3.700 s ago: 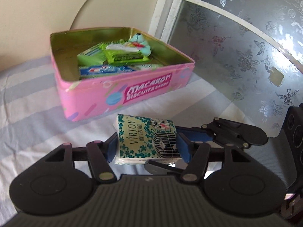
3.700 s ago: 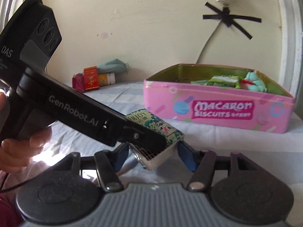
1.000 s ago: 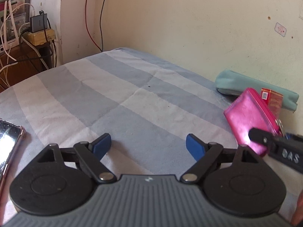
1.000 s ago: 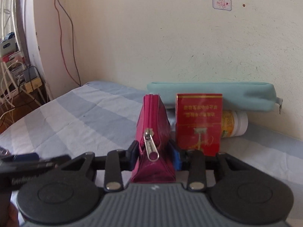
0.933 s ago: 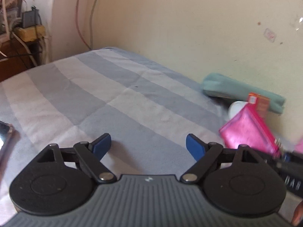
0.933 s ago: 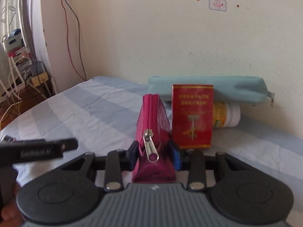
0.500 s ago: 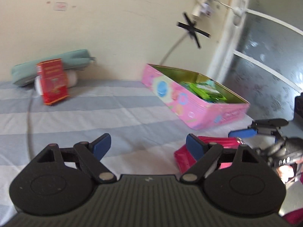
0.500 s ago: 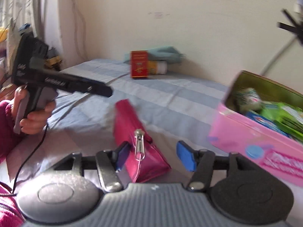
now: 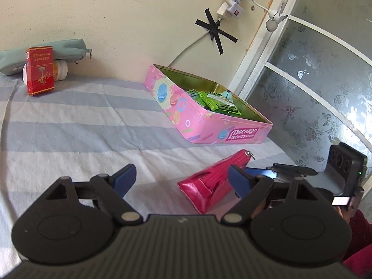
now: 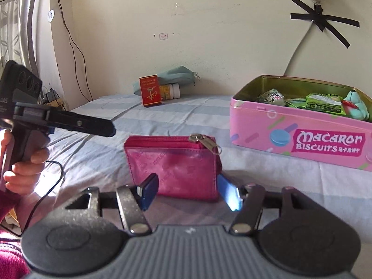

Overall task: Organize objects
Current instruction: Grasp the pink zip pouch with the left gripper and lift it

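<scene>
A magenta zip pouch (image 10: 173,165) lies on the striped bed sheet just beyond my right gripper (image 10: 187,189), which is open with its jaws apart at the pouch's near edge. The pouch also shows in the left wrist view (image 9: 212,181). My left gripper (image 9: 180,179) is open and empty, to the left of the pouch. The pink Macaron Biscuits tin (image 10: 300,139) stands open to the right, holding green packets and a teal toy (image 10: 357,105). The tin also shows in the left wrist view (image 9: 200,121).
A red box (image 9: 40,71), a white bottle (image 9: 60,69) and a teal pencil case (image 9: 67,50) sit by the far wall. A frosted glass door (image 9: 325,93) stands right of the tin. A power strip (image 9: 234,2) hangs on the wall.
My right gripper carried the magenta pouch from the far wall to beside the tin, then opened and let it go on the sheet. My left gripper swung round toward the tin, staying open.
</scene>
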### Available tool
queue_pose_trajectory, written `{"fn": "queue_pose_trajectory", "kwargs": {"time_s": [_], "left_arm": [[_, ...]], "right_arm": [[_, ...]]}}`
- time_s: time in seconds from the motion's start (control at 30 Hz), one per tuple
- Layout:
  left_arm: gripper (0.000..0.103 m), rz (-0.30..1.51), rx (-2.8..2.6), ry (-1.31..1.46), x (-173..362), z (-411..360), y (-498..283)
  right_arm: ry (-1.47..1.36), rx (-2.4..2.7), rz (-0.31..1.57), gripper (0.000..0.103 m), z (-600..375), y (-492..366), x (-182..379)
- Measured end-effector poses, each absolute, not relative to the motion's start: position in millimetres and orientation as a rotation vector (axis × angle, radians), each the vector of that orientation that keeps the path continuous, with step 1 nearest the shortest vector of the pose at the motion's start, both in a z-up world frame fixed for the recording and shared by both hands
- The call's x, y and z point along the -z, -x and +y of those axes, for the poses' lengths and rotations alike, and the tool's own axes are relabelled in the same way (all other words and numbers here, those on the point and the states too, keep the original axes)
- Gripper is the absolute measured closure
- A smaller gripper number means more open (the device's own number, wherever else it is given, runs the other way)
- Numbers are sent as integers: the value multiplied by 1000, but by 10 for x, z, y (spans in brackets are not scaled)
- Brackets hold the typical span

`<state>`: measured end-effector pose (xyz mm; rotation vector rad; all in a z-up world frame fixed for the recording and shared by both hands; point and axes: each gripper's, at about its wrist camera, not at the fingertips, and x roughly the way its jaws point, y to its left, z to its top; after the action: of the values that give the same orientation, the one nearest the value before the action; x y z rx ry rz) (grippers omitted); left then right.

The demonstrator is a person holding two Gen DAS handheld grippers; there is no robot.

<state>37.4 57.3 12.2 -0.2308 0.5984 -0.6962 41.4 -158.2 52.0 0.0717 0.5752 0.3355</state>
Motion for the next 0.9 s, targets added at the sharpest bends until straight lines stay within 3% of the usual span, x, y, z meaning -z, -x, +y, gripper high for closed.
{"fn": "queue_pose_trajectory", "kwargs": {"time_s": [0.13,0.3,0.37,0.47,0.67,0.73,0.77,0.9], "left_arm": [[18,601,725,160,-138,345,-190],[39,578,727,-27,-123,-76,-57],[51,602,717,-70,-75,-191,-85],[60,659,693,-77,23,-279,-177],[63,676,638,-46,62,-287,-299],[64,674,627,-60,62,-327,-322],[63,668,625,-62,72,-333,-332],[63,630,627,-52,115,-338,-338]], "right_arm": [[-116,-335,567,45,-1699,-404,-491],[-111,-357,543,41,-1763,-428,-501],[-91,-372,533,40,-1750,-450,-511],[-79,-401,520,40,-1730,-485,-514],[-118,-433,525,40,-1711,-573,-431],[-138,-440,544,50,-1705,-604,-396],[-150,-448,548,60,-1712,-611,-392],[-165,-414,543,66,-1721,-581,-380]]}}
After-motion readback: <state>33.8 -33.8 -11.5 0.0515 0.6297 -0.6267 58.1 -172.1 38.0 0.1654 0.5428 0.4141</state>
